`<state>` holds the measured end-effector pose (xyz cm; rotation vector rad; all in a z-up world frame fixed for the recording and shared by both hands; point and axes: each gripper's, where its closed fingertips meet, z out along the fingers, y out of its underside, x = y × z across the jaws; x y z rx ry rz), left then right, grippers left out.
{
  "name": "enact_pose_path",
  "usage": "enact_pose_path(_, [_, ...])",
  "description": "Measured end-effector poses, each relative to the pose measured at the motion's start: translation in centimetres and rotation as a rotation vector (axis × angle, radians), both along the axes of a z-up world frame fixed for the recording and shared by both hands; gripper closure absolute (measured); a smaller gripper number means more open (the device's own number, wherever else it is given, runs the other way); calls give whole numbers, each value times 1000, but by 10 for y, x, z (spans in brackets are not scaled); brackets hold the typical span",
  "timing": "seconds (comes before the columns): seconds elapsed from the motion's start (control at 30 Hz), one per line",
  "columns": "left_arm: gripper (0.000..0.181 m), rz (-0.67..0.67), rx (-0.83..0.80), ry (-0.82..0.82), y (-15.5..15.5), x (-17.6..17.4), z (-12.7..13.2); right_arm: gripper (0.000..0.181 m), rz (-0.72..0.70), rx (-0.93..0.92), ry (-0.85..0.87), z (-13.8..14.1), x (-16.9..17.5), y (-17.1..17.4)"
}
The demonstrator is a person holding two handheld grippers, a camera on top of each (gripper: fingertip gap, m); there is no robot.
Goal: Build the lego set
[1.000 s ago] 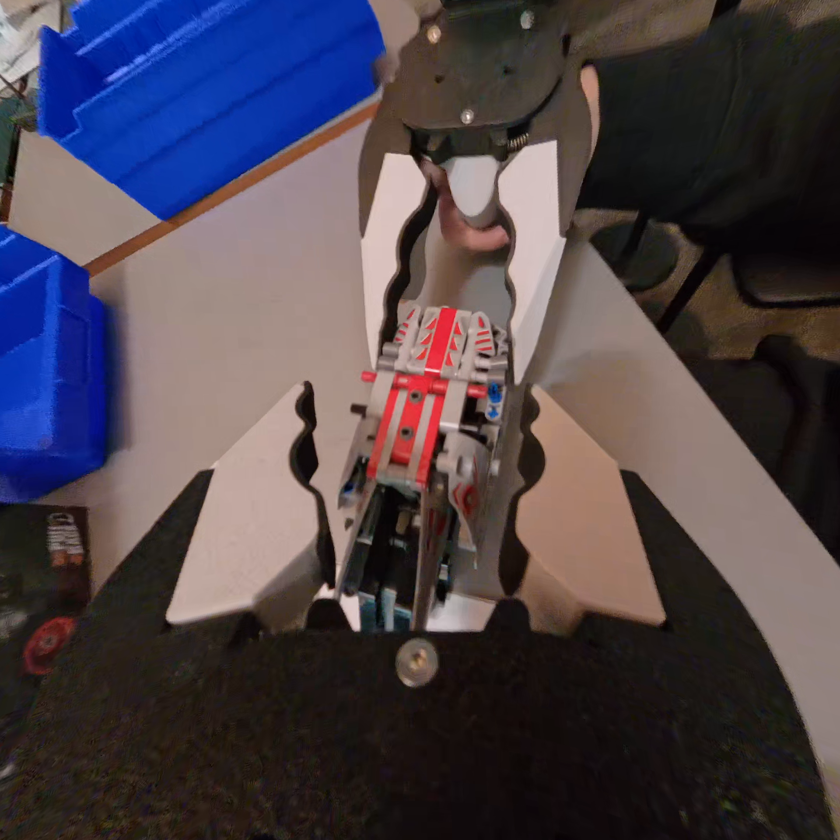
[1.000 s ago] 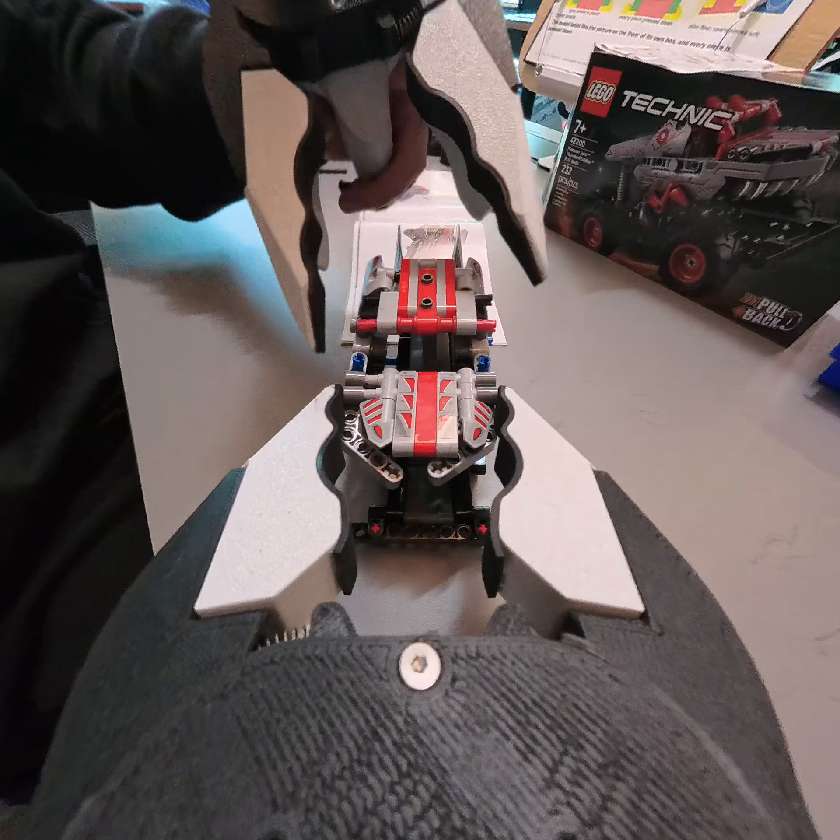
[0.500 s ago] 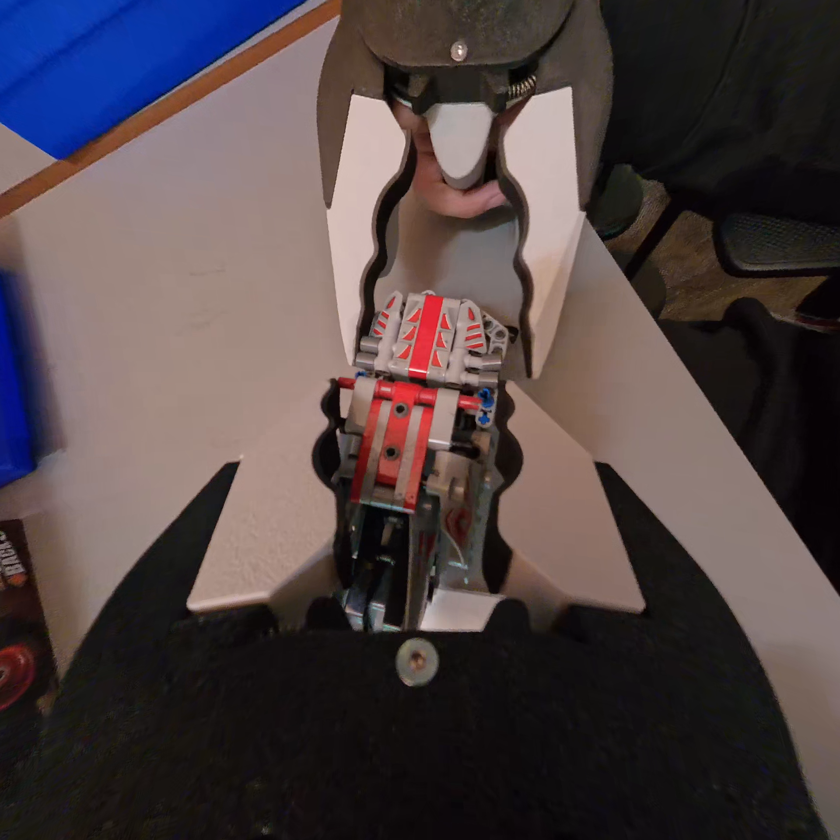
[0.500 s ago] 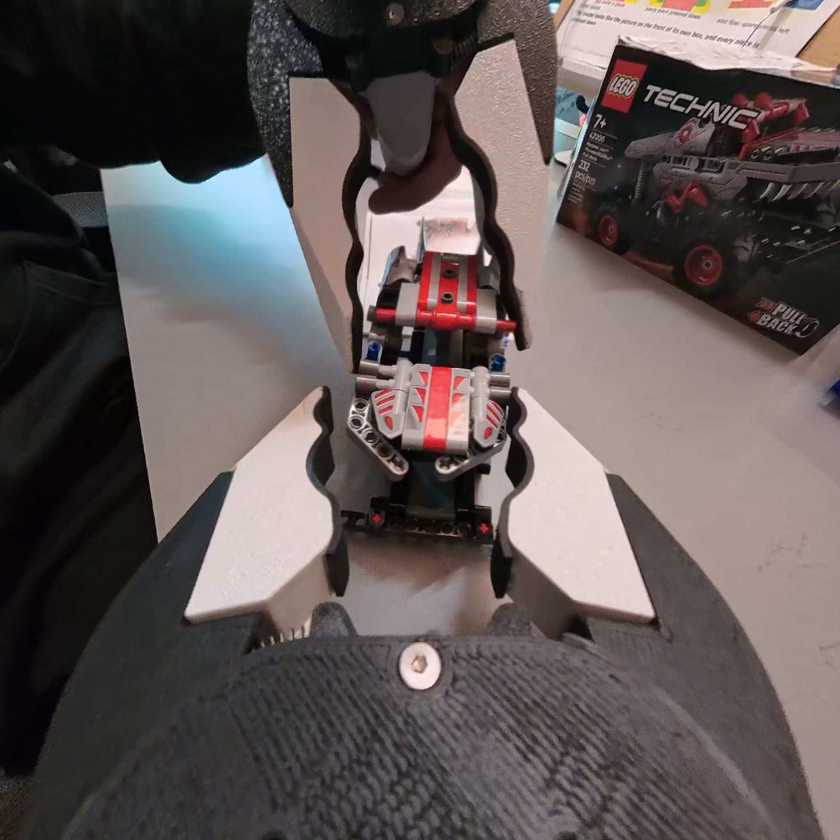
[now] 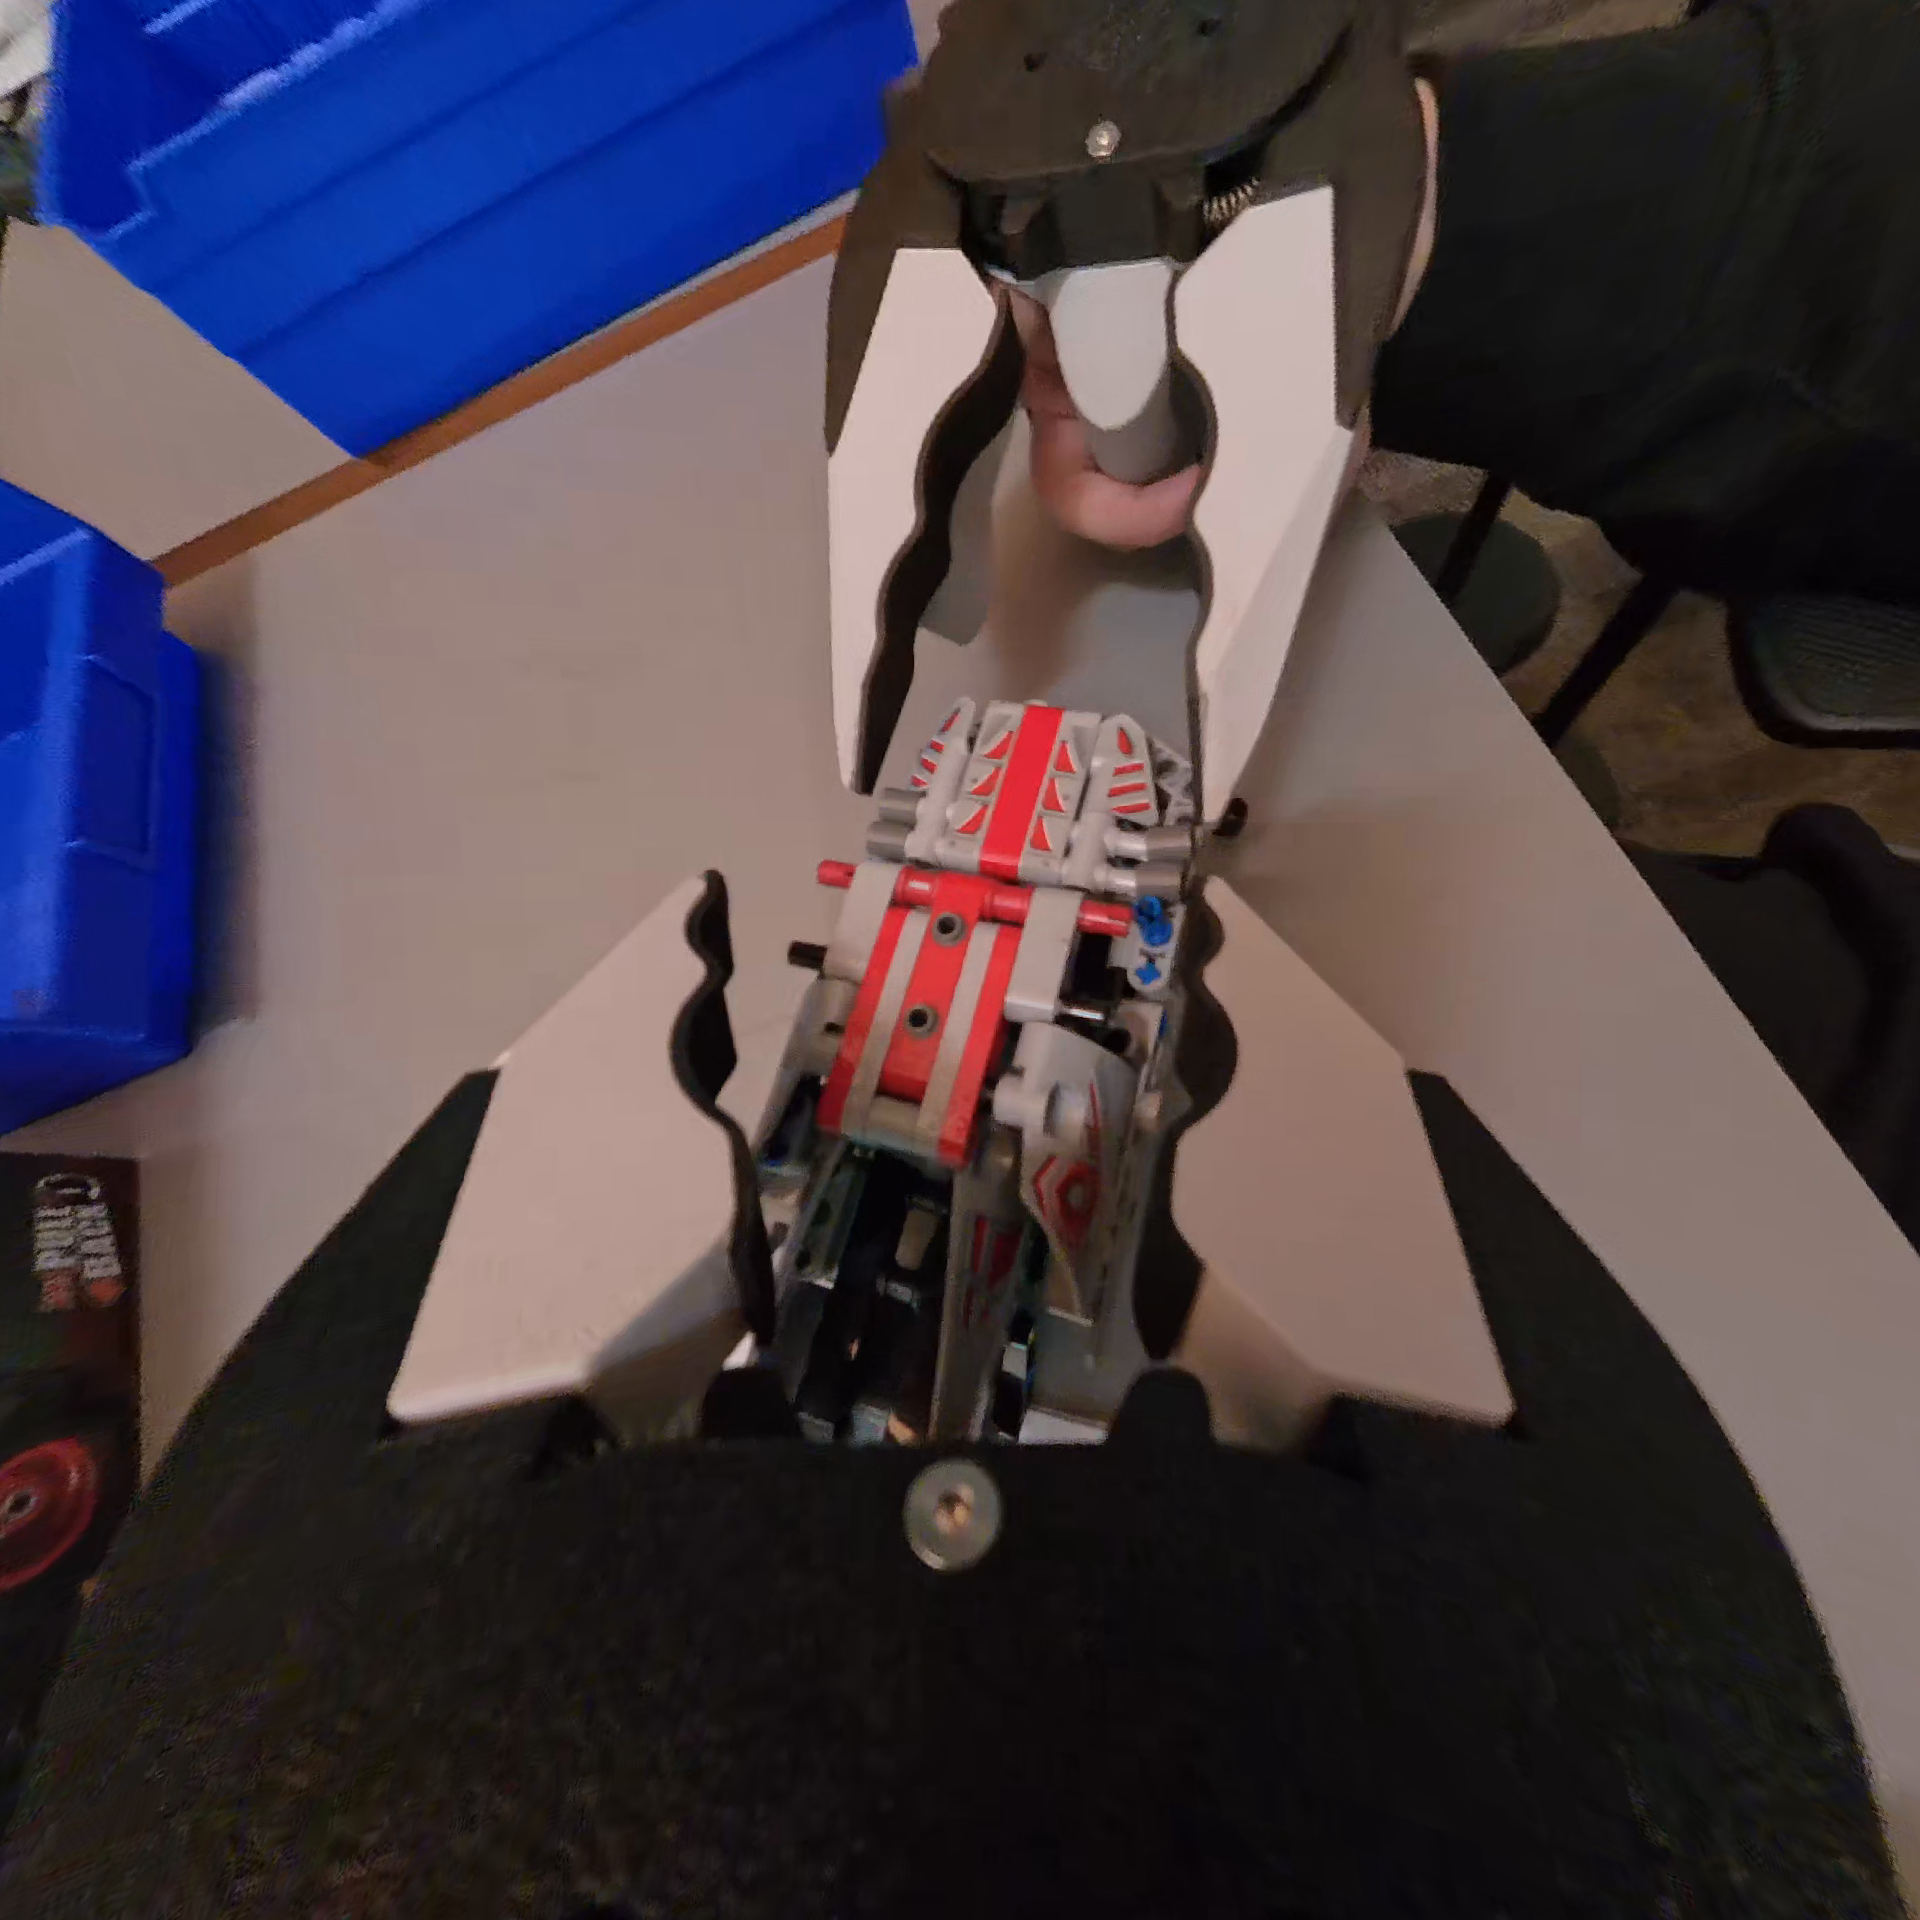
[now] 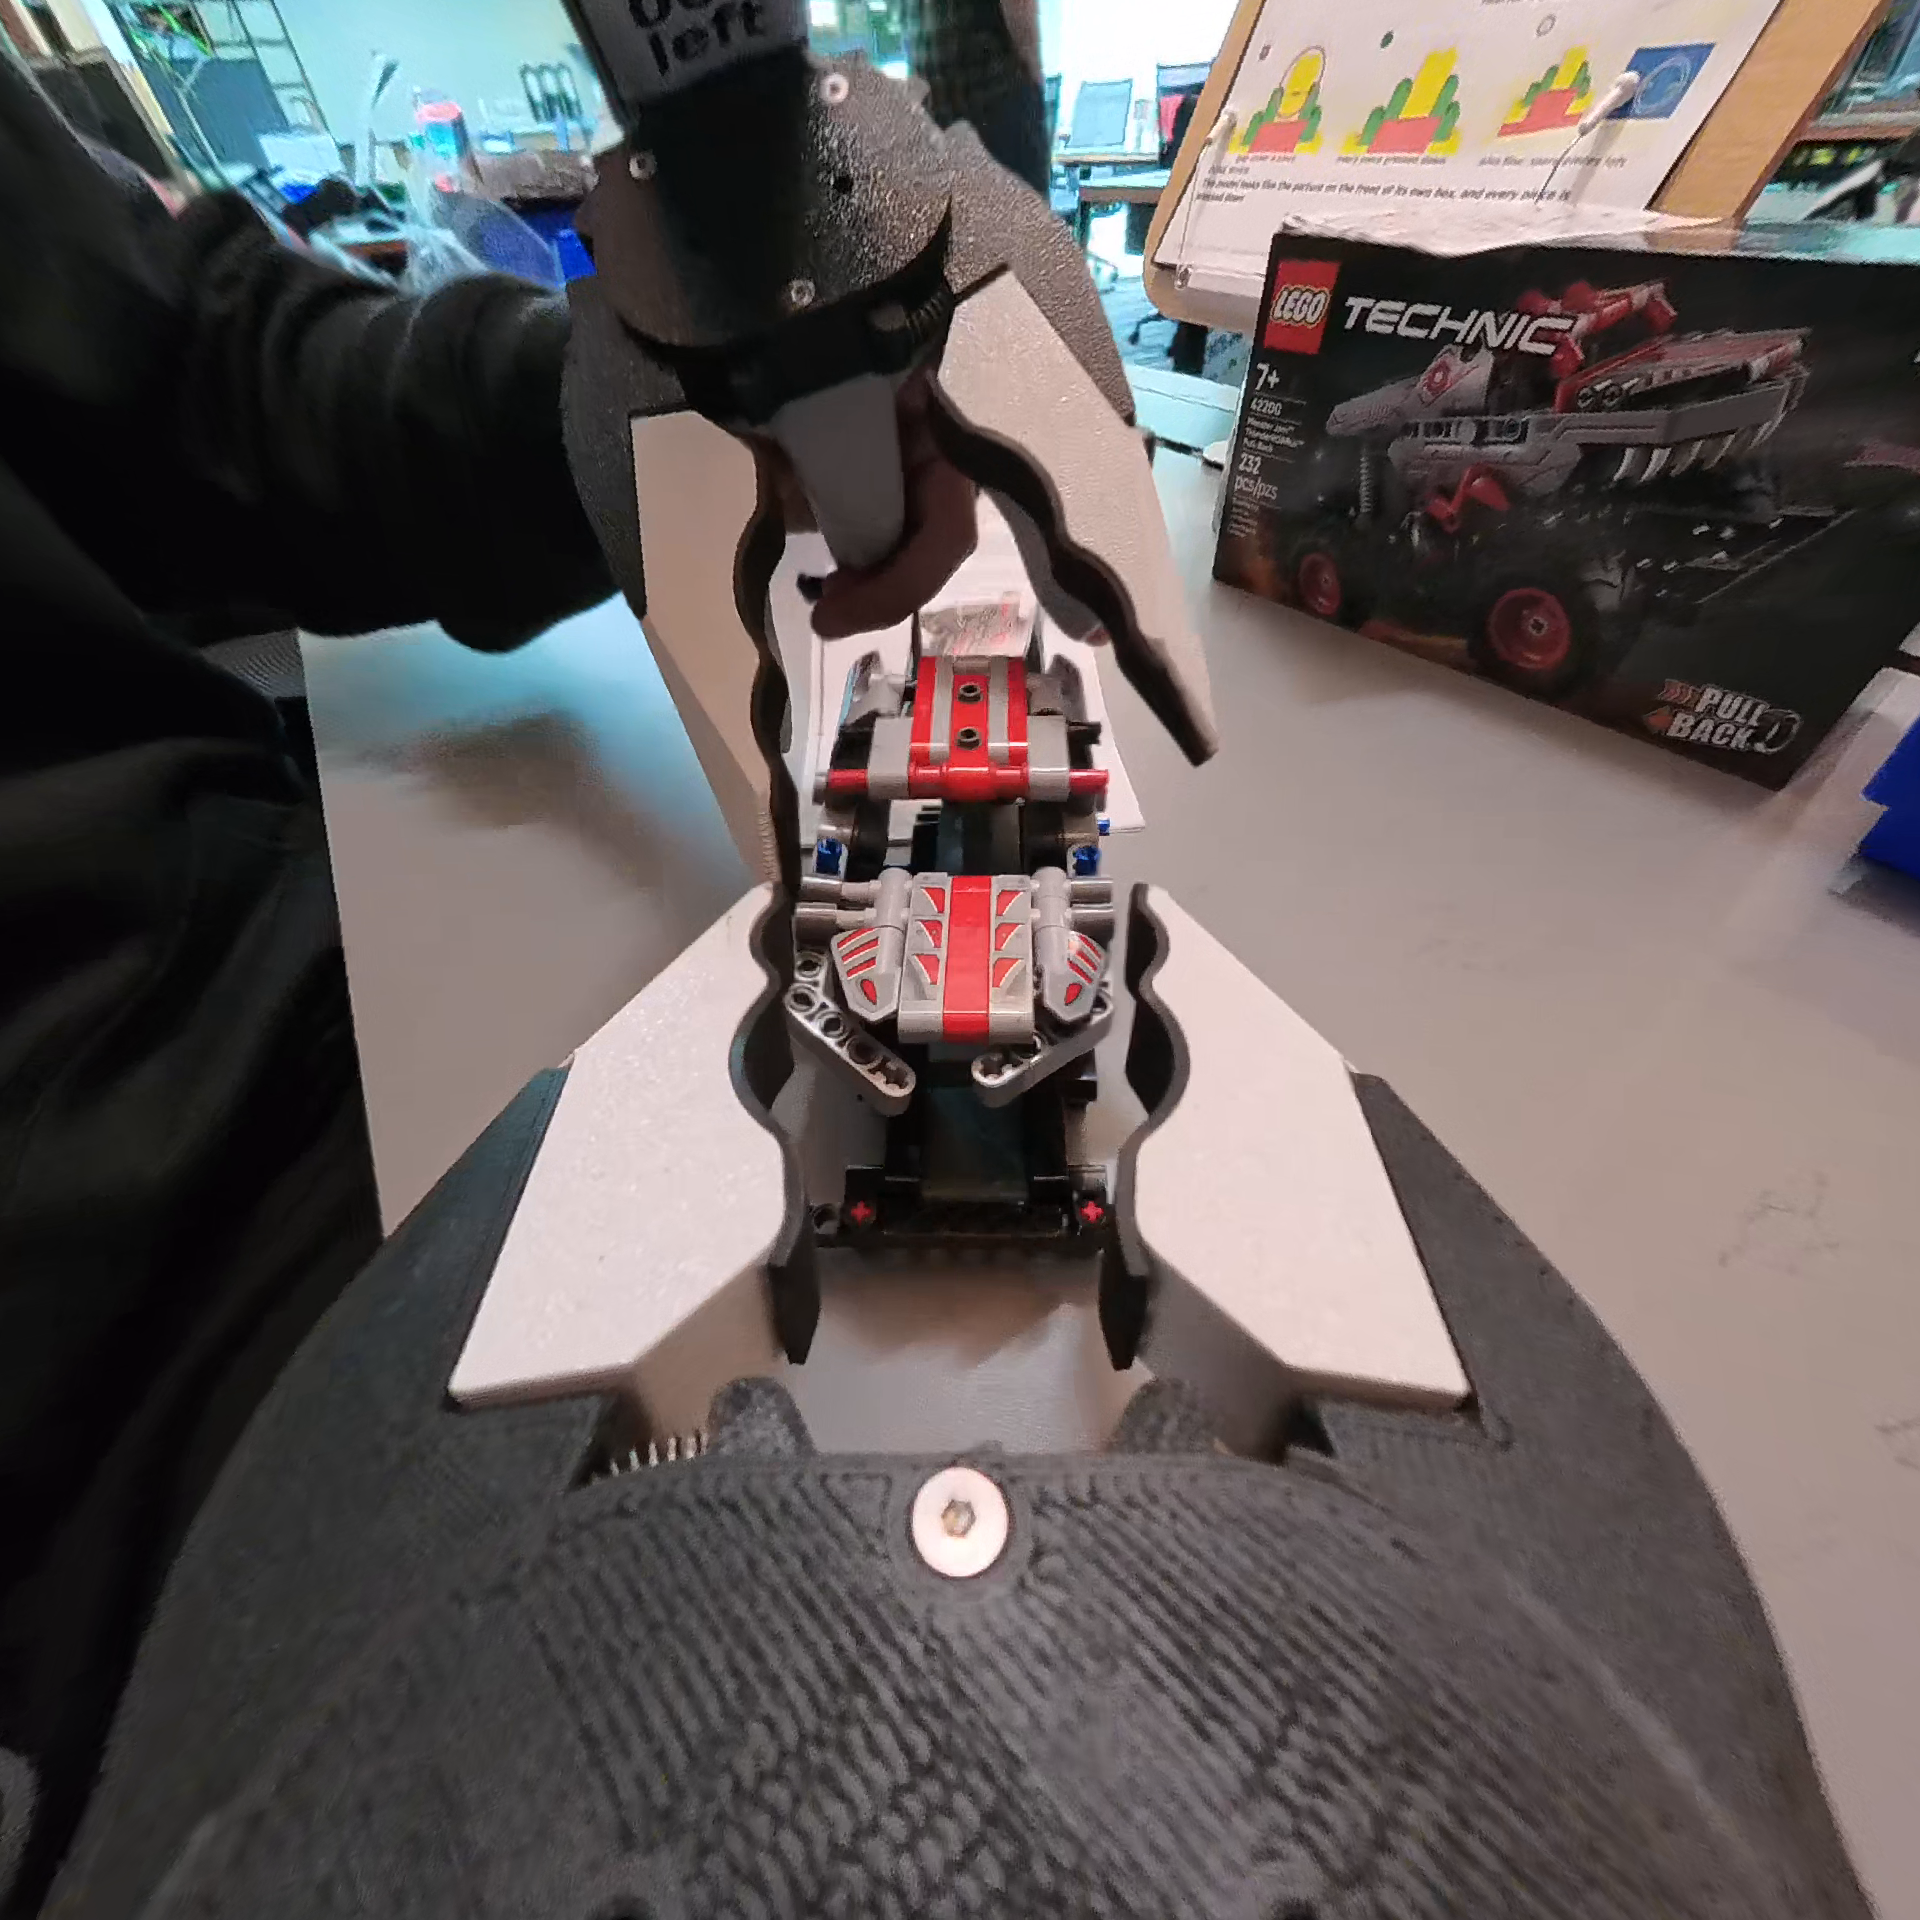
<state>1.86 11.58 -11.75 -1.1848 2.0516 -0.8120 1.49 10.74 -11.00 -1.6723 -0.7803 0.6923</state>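
Observation:
A grey and red lego truck model (image 5: 914, 1018) stands on the white table (image 5: 520, 727), lengthwise between my two grippers. My left gripper (image 5: 961, 904) is open around its rear half, with a gap between the left finger (image 5: 707, 1039) and the model. My right gripper (image 6: 951, 904) is shut on the model's front end (image 6: 966, 956), its fingers against both sides. The right gripper shows at the top of the left wrist view (image 5: 1034, 800). The left gripper shows spread wide at the top of the right wrist view (image 6: 987, 805). A hand holds each handle.
Blue bins (image 5: 468, 156) stand at the far left, another (image 5: 83, 810) at the left edge. The set's box (image 6: 1558, 468) stands to the right of the model, with a picture board (image 6: 1455, 104) behind it. The table edge (image 5: 1558, 779) and a chair (image 5: 1829, 665) are close by. The grippers are tip to tip, or close to it.
Half a second ago my left gripper was closed on the model's rear; now it has opened again and pulled back a little. The right gripper has stayed on the front end.

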Motion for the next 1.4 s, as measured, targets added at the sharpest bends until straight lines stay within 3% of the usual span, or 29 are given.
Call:
enact_pose_path(0.13, [91, 107, -36, 31, 5, -4, -3, 116, -15, 4, 51, 6, 5, 1])
enact_pose_path(0.27, [88, 163, -71, 23, 8, -6, 0, 106, 5, -9, -6, -1, -1, 0])
enact_pose_path(0.6, [93, 178, -38, -38, 8, -5, 3, 117, 17, -20, -93, -12, -6, 3])
enact_pose_path(1.07, [109, 42, 5, -79, -1, -5, 4, 117, 13, -17, -101, -13, -6, 3])
enact_pose_path(1.3, [105, 64, 6, -102, 1, -7, 6, 116, 10, -24, -101, -14, -7, 4])
enact_pose_path(1.4, [103, 86, -26, -120, 1, -11, 10, 104, -18, -10, -117, -14, -5, 5])
